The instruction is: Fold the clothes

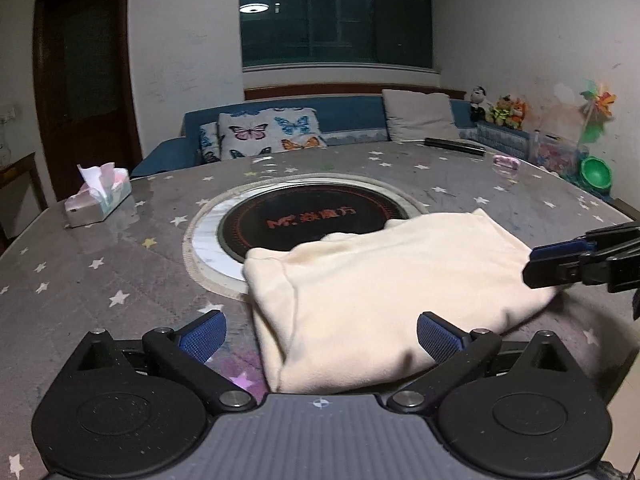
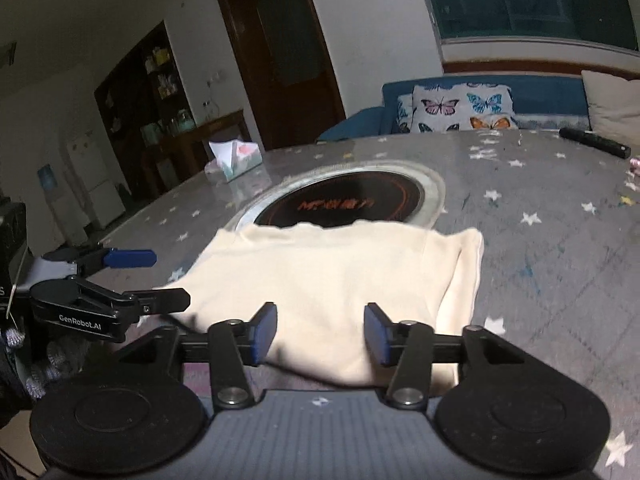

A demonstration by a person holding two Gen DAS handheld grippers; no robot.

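Folded cream garment [image 1: 384,300] on star-print table [image 1: 120,264], left gripper [image 1: 320,336] spread wide, right gripper [image 2: 320,334] spread, both holding nothing

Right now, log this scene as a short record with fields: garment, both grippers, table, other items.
garment: cream garment, folded into a compact bundle, lying flat, its far edge over the black round cooktop
left gripper: open, garment's near edge between its fingers, not clamped
right gripper: open, over the garment's near edge, holding nothing
table: grey star-print cover
other items: tissue box at the far left, black remote at the far edge
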